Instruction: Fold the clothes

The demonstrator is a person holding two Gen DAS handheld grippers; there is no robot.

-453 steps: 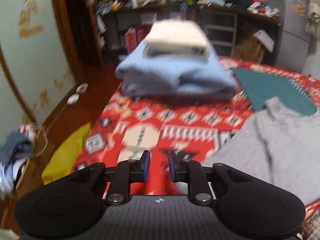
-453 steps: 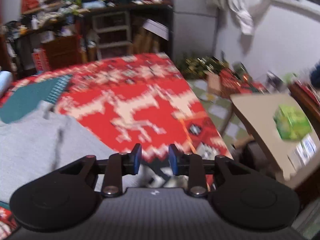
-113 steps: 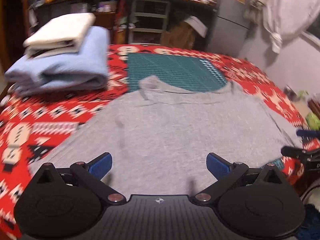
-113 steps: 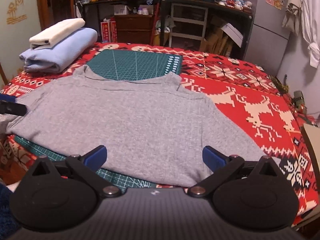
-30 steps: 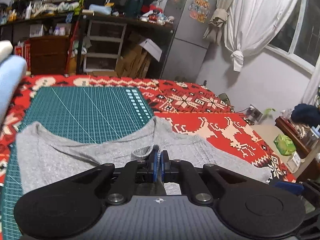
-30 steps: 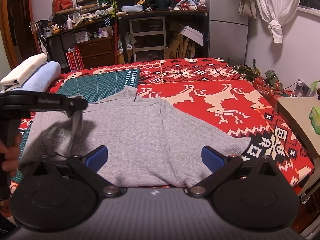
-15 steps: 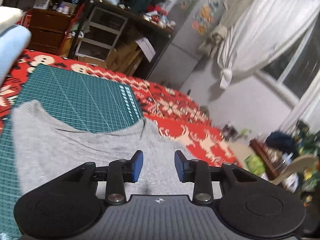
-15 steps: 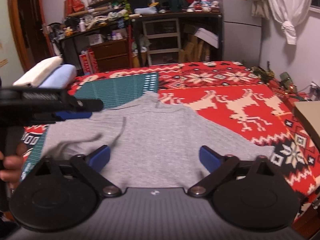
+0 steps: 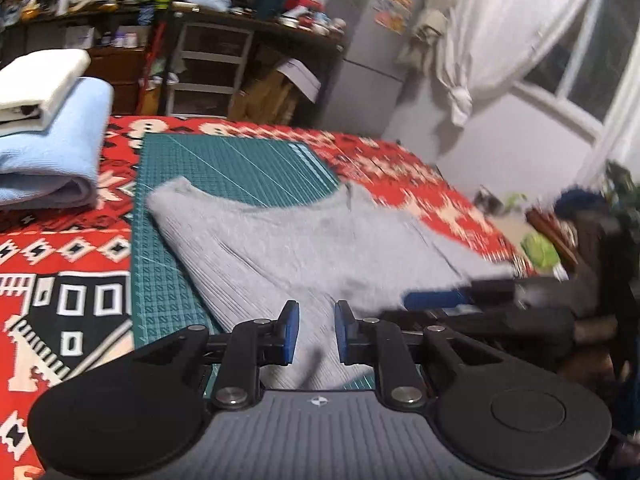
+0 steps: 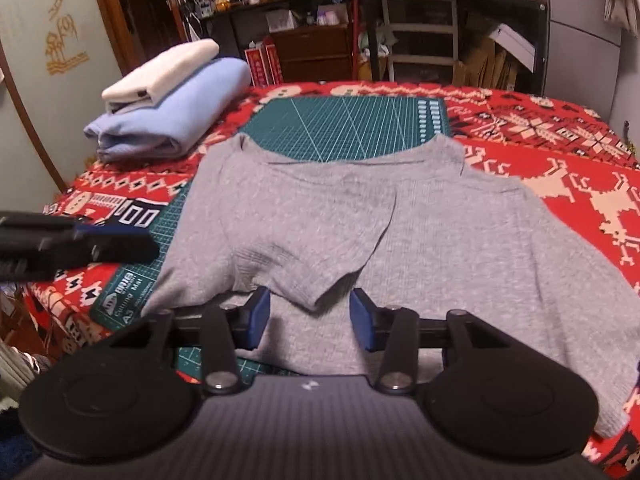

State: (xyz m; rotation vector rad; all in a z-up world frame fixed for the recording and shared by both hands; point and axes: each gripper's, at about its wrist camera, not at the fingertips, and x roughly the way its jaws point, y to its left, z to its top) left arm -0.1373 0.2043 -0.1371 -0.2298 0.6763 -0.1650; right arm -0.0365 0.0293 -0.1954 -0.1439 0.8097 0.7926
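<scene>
A grey shirt (image 10: 420, 220) lies flat on a green cutting mat (image 10: 352, 124), its left sleeve folded in over the body. My right gripper (image 10: 308, 320) hovers at the near hem with its jaws closing. The folded sleeve's corner lies between the pads, and they do not press on it. My left gripper (image 9: 313, 332) is over the shirt's (image 9: 300, 248) left part, jaws a small gap apart and closing on nothing. It also shows in the right wrist view as the left gripper (image 10: 120, 242) beside the shirt's left edge. The blurred right gripper (image 9: 440, 304) is at the right of the left wrist view.
A folded blue garment (image 10: 176, 116) with a white one (image 10: 160, 68) on top sits at the back left of the red patterned blanket (image 10: 560, 140). Cluttered shelves and a desk stand behind the bed. A low table with a green object (image 9: 540, 248) is at the right.
The left gripper let go of the sleeve, which now lies folded over the shirt, and pulled away to the left. The right gripper's wide jaws narrowed as it swung left toward the folded sleeve.
</scene>
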